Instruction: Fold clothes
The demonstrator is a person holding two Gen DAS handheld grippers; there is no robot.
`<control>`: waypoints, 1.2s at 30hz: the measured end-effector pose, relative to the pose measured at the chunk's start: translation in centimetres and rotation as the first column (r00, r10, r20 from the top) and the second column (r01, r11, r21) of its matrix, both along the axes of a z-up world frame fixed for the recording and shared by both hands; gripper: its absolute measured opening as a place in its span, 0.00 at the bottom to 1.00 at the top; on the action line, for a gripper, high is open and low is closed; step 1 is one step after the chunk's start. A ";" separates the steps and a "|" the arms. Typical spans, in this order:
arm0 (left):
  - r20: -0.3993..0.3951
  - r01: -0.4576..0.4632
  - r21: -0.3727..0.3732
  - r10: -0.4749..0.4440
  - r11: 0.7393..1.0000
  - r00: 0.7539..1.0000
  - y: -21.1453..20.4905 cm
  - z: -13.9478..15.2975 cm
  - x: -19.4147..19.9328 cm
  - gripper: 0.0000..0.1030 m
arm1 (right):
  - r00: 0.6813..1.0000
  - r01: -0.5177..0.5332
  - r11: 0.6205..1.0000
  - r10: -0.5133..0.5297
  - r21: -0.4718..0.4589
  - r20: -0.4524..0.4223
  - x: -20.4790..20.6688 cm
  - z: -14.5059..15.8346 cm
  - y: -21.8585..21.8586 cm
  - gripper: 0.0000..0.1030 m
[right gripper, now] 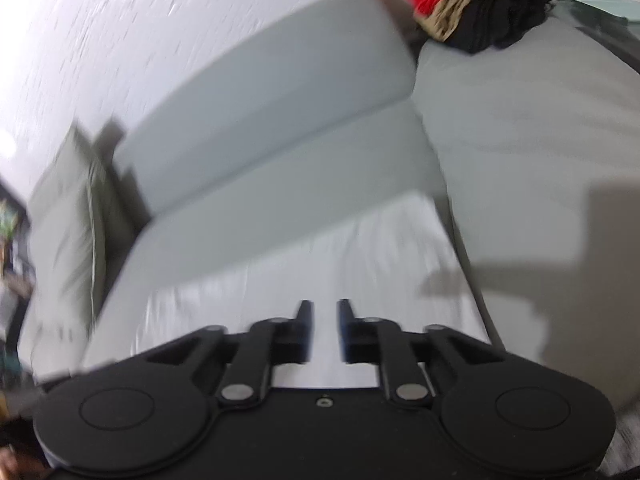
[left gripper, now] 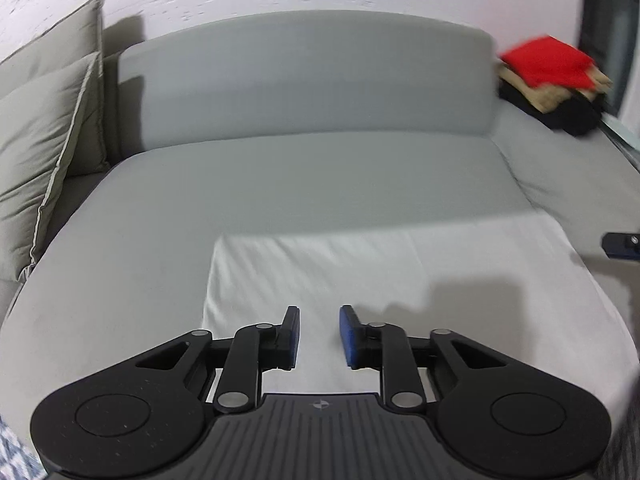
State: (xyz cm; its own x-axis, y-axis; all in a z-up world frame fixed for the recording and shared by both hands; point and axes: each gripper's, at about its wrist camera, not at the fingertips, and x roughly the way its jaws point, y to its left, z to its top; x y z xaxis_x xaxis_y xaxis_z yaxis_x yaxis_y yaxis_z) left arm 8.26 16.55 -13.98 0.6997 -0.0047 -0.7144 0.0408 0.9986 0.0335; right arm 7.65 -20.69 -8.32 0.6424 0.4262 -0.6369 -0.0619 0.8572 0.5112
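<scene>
A white garment (left gripper: 384, 272) lies flat on the grey sofa seat (left gripper: 248, 184), its far edge straight. My left gripper (left gripper: 319, 334) is open and empty, hovering just above the near part of the garment. The right wrist view is blurred by motion. There the white garment (right gripper: 344, 264) lies under my right gripper (right gripper: 325, 330), which is open with a narrow gap and holds nothing. A tip of the right gripper (left gripper: 622, 245) shows at the right edge of the left wrist view.
A pile of red, tan and black clothes (left gripper: 556, 80) sits at the sofa's far right corner, also in the right wrist view (right gripper: 476, 4). Grey cushions (left gripper: 44, 128) stand at the left. The sofa backrest (left gripper: 312, 80) and a white wall lie behind.
</scene>
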 end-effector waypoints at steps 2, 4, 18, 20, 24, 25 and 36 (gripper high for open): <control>0.013 -0.011 0.008 0.011 1.000 1.000 -0.4 -0.8 1.5 0.15 | 0.998 0.063 0.998 -0.064 0.031 0.018 2.2 -1.1 0.1 0.13; 0.006 -0.018 0.014 0.017 1.000 1.000 -0.6 -1.8 3.0 0.15 | 0.996 0.093 0.994 -0.094 0.052 0.011 4.5 -2.4 0.5 0.13; 0.067 -0.369 0.247 0.364 0.896 0.929 4.7 -8.5 10.7 0.22 | 0.977 0.209 0.975 -0.212 0.078 0.030 10.8 -11.0 -1.5 0.00; 0.059 -0.435 0.241 0.434 0.868 0.899 6.0 -8.3 10.7 0.22 | 0.937 0.347 0.933 -0.348 0.101 -0.003 10.6 -11.5 -4.1 0.00; 0.043 -0.559 0.230 0.566 0.797 0.823 8.6 -8.0 10.8 0.21 | 0.926 0.378 0.926 -0.377 0.018 -0.021 10.3 -11.0 -5.0 0.00; 0.037 -0.578 0.217 0.585 0.787 0.810 9.2 -7.4 10.0 0.21 | 0.933 0.359 0.933 -0.360 -0.010 -0.012 10.2 -10.6 -4.7 0.00; -0.026 -0.482 -0.037 0.482 0.875 0.876 9.1 -1.4 -1.3 0.23 | 0.936 0.349 0.935 -0.351 0.055 0.036 -0.1 -2.8 -7.4 0.42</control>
State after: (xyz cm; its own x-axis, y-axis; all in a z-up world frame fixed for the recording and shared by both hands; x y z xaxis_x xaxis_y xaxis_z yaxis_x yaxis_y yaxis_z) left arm 7.01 25.70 -15.41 0.6115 0.3006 -0.7319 -0.4457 0.8952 -0.0047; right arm 7.58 -28.05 -11.16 0.7836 0.1981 -0.5888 0.2141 0.8036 0.5553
